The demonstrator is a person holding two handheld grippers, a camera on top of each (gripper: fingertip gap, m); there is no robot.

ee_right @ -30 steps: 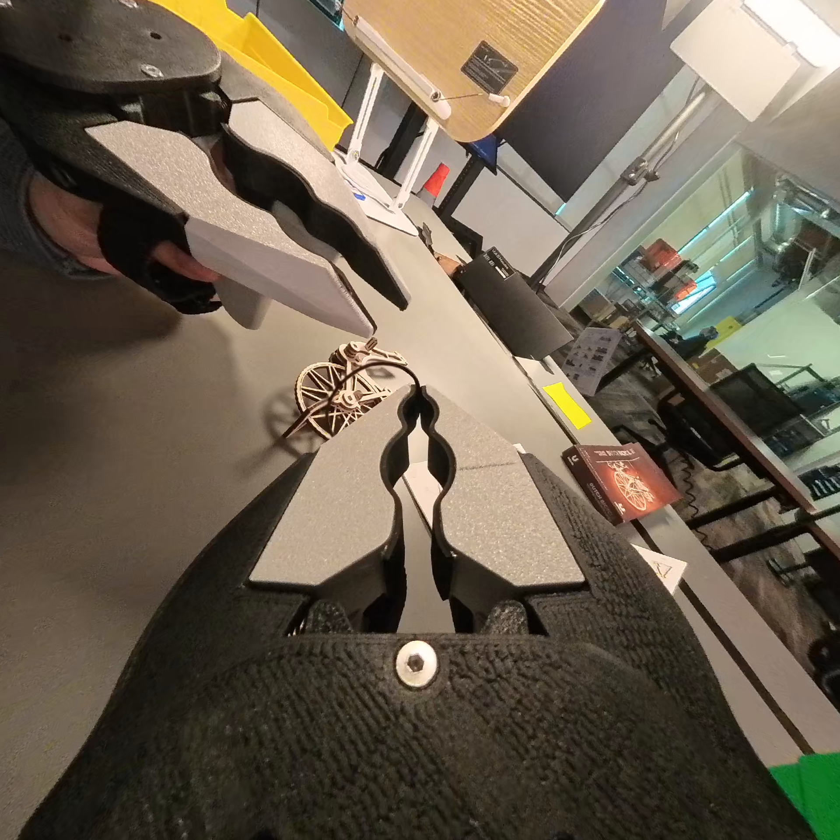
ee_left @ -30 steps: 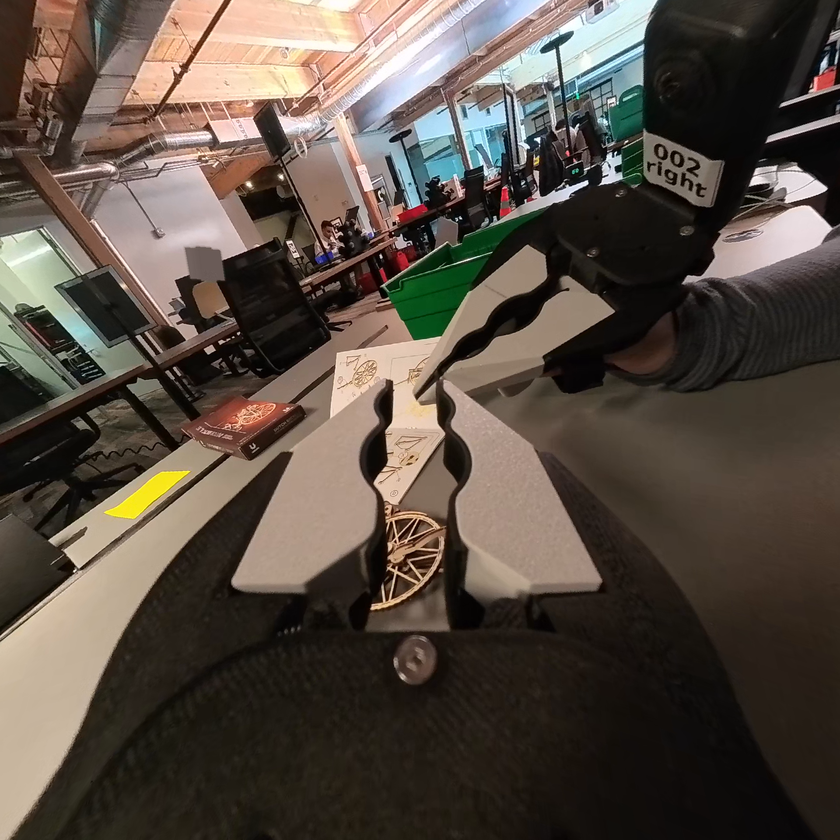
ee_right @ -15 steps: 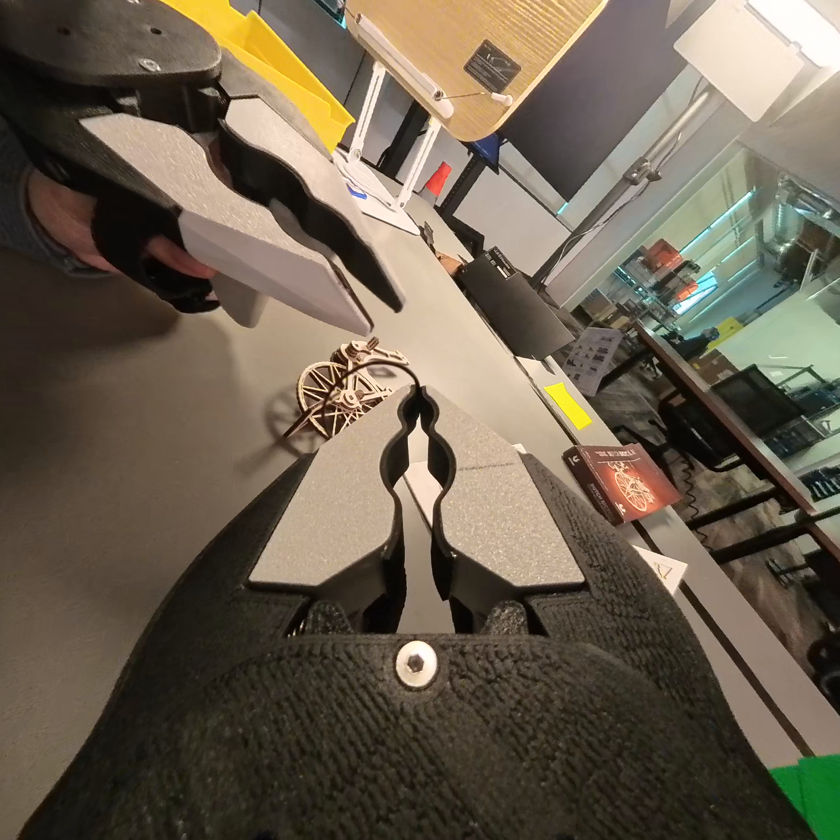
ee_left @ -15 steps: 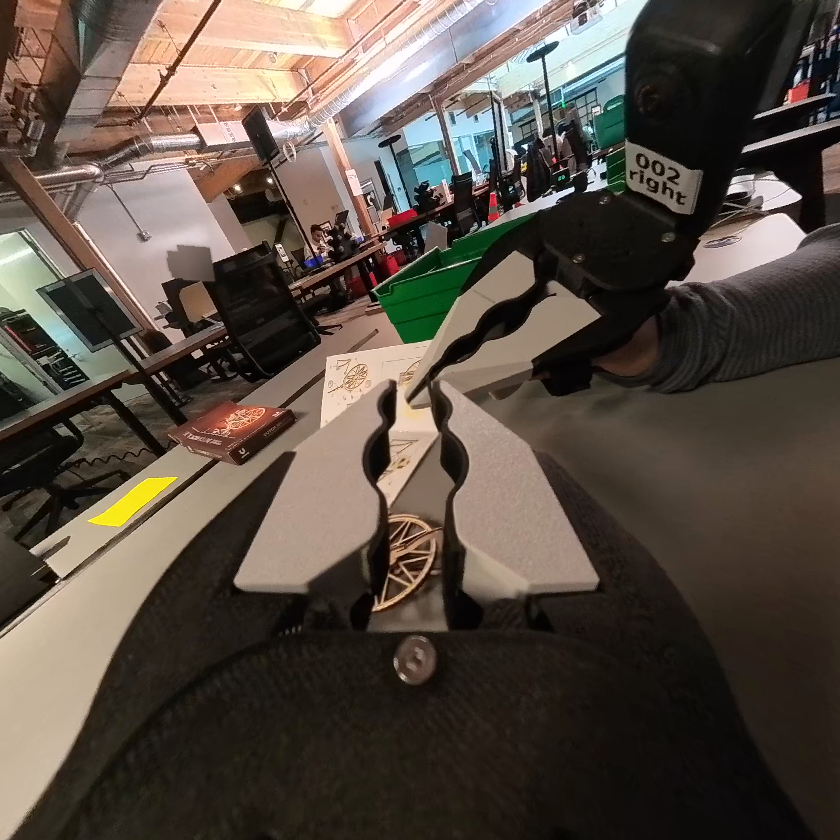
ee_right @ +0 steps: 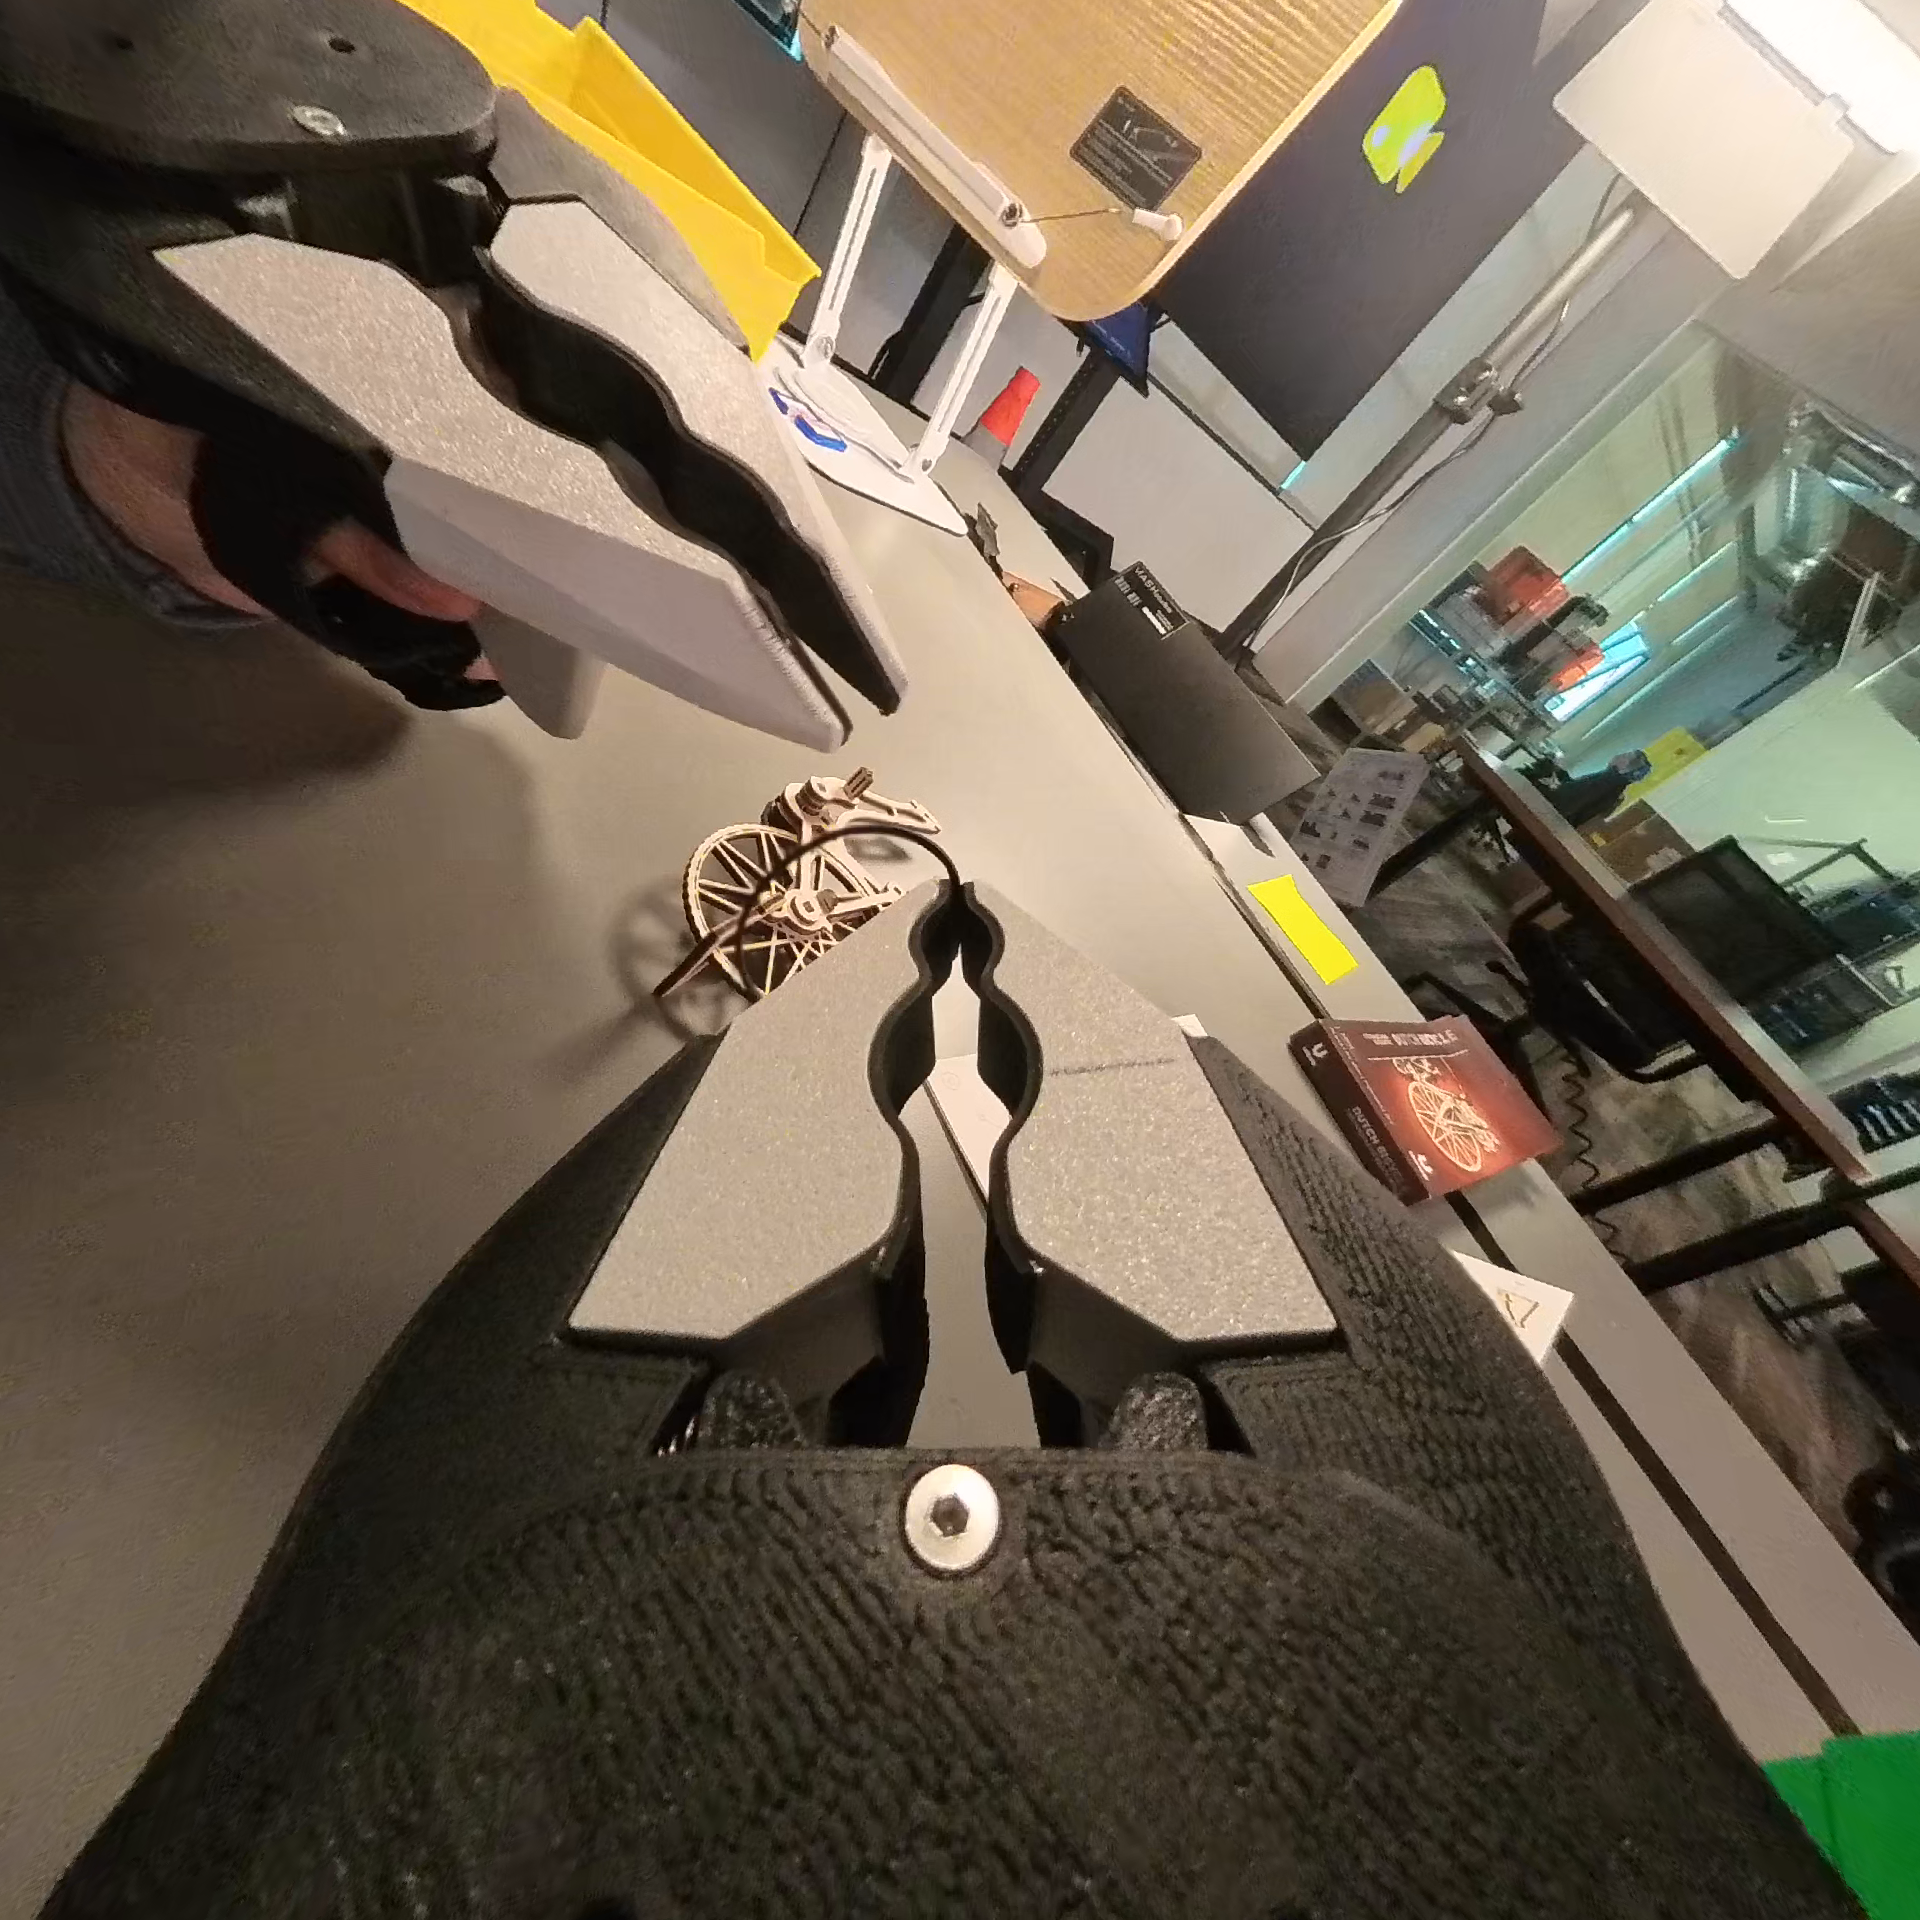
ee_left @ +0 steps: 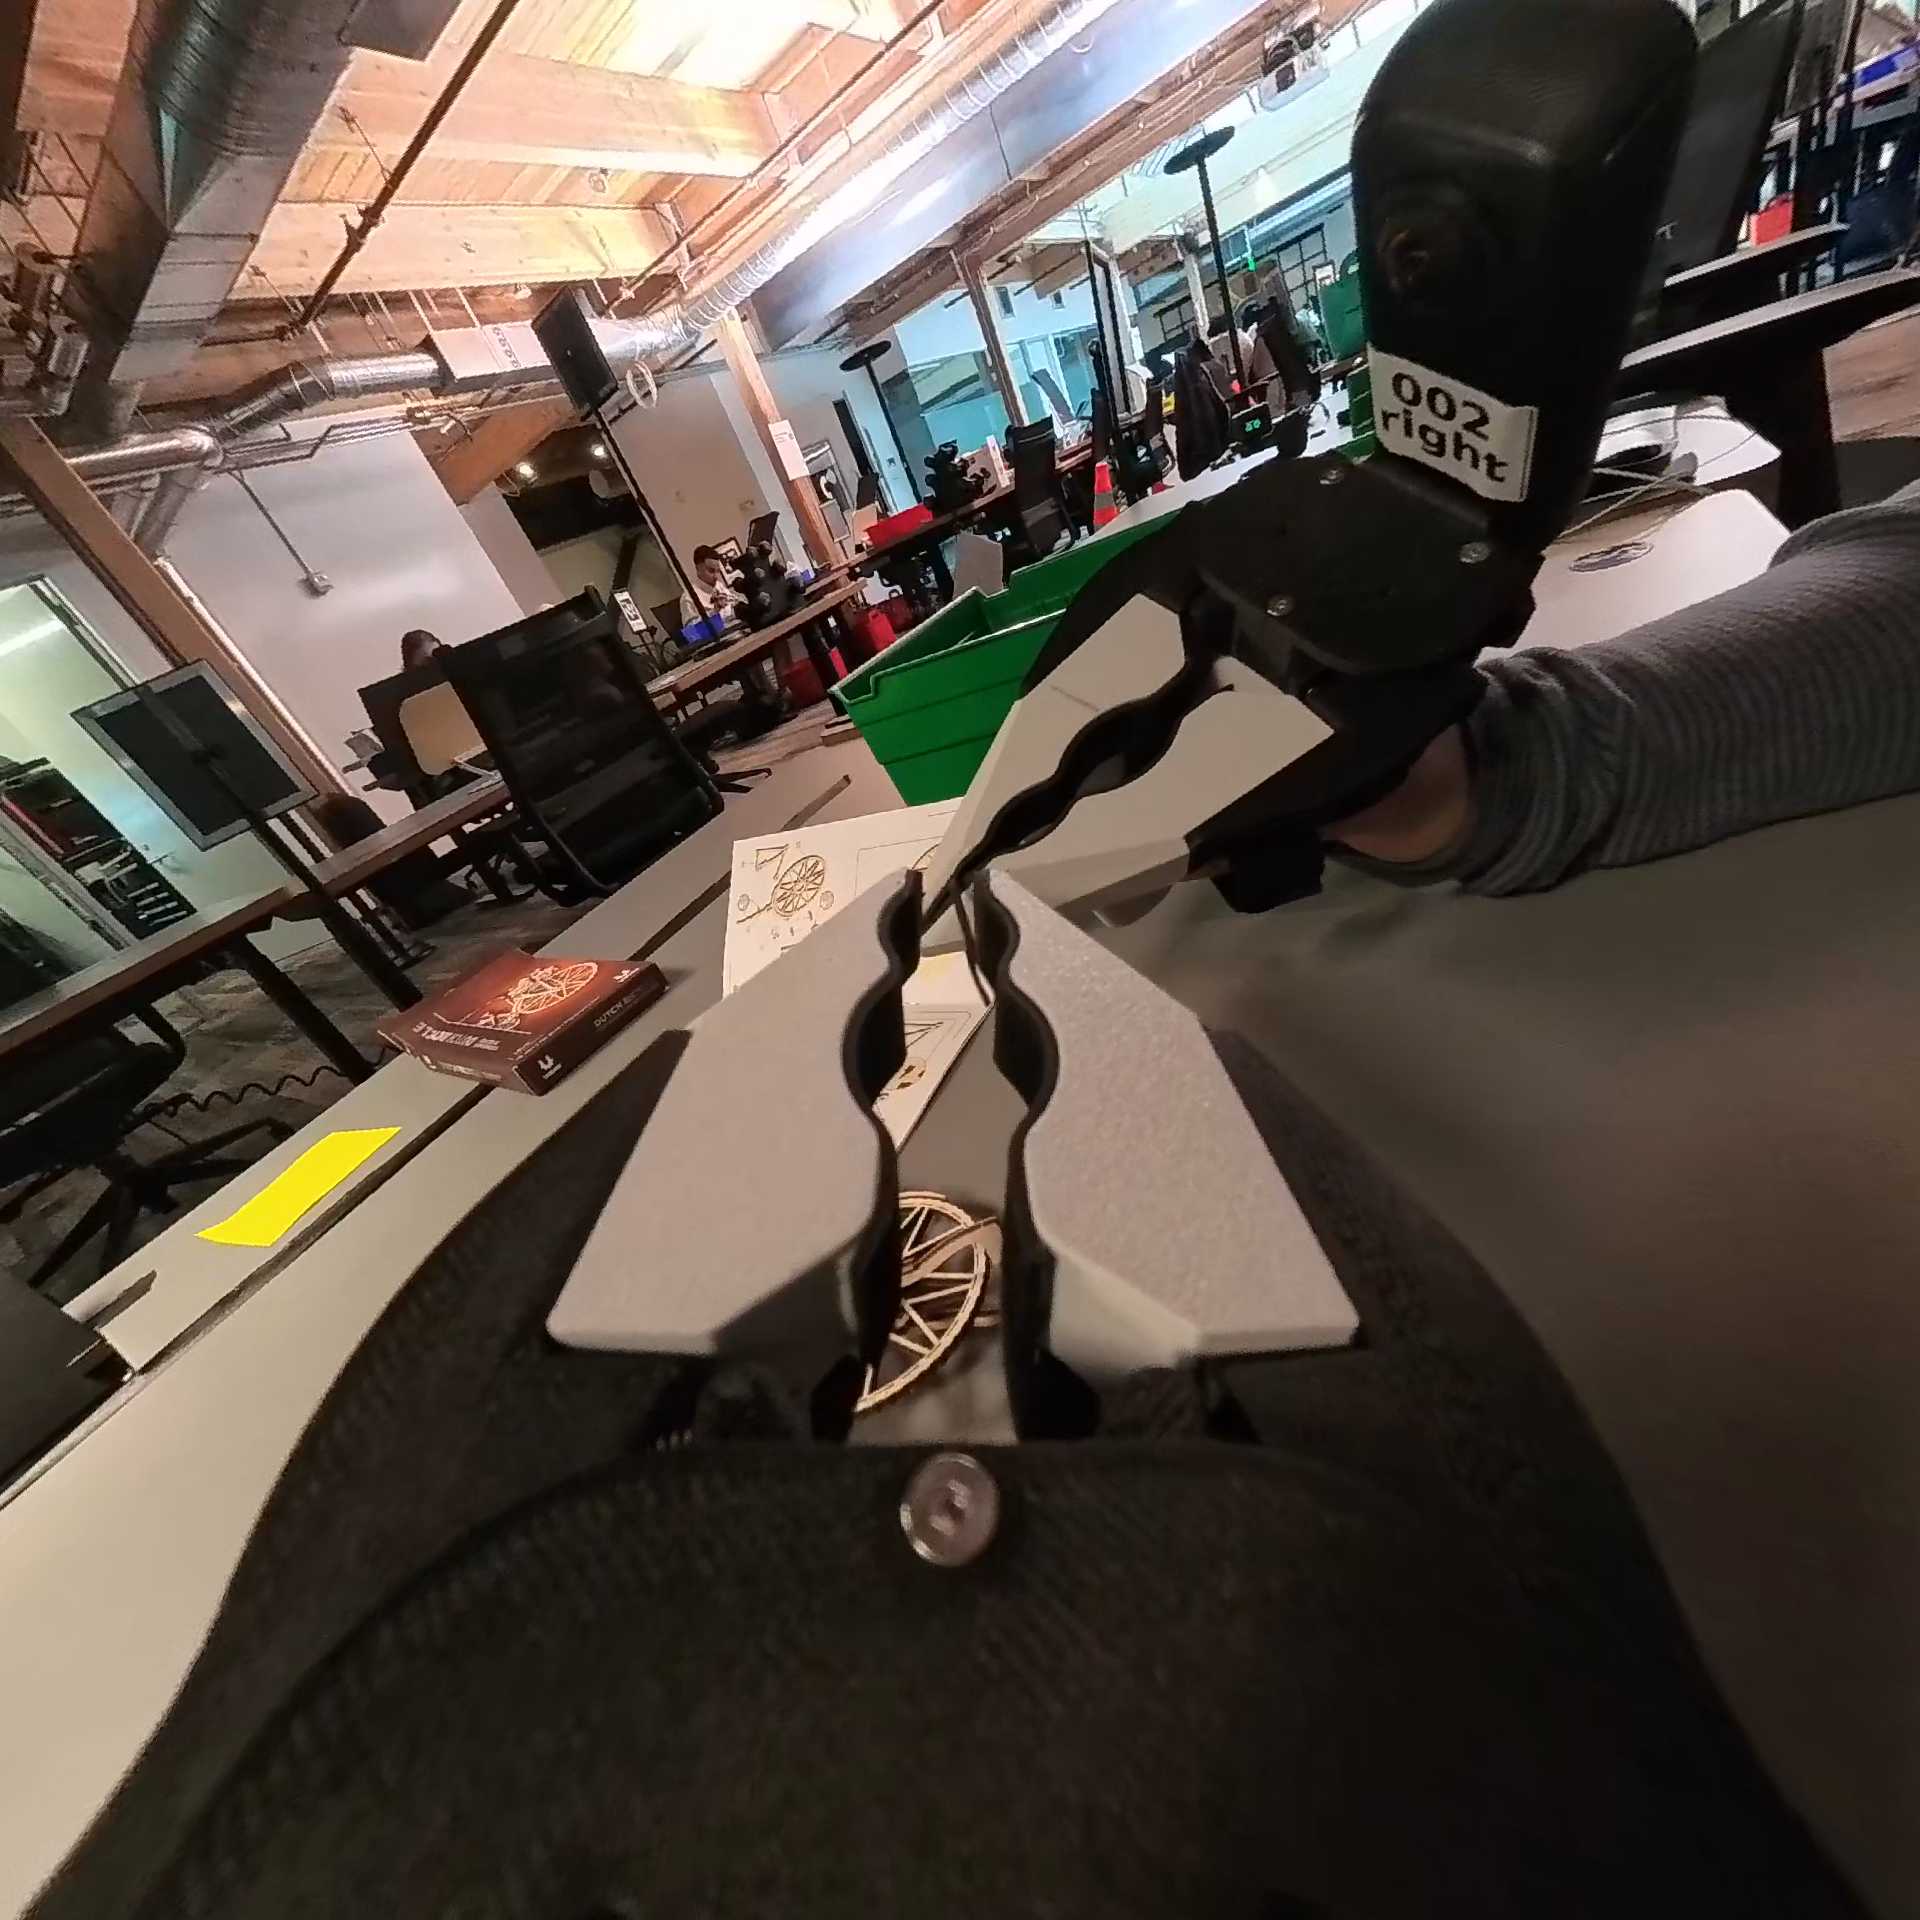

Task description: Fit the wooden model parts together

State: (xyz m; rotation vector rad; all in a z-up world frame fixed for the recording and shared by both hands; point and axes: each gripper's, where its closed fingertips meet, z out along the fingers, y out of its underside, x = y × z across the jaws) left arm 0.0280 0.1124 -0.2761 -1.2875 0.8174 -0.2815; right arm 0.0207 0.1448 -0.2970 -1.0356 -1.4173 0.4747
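Note:
A small wooden bicycle model (ee_right: pixel 769 914) stands on the grey table (ee_right: pixel 260 1039). My right gripper (ee_right: pixel 958 896) is shut on a thin black band (ee_right: pixel 873 831) that arcs up from the model. My left gripper (ee_right: pixel 868 724) hovers just above the model with its jaws a little apart and holds nothing. In the left wrist view my left gripper (ee_left: pixel 951 883) meets the tip of the right gripper (ee_left: pixel 932 899). The black band hangs between my left fingertips there, and one spoked wheel of the model (ee_left: pixel 930 1299) shows below, between the fingers.
An instruction sheet (ee_left: pixel 790 904) lies just past the model. A brown box (ee_left: pixel 530 1013) lies near the table edge beside a yellow tape mark (ee_left: pixel 301 1184). A green bin (ee_left: pixel 935 707) stands behind the sheet. A yellow bin (ee_right: pixel 665 177) and a white stand (ee_right: pixel 935 436) are behind the left gripper. The tips of one gripper are about 4 cm away from the tips of the other.
My left gripper's jaws have narrowed a little, and the right gripper's tip now sits closer between them. The model and the band have barely moved.

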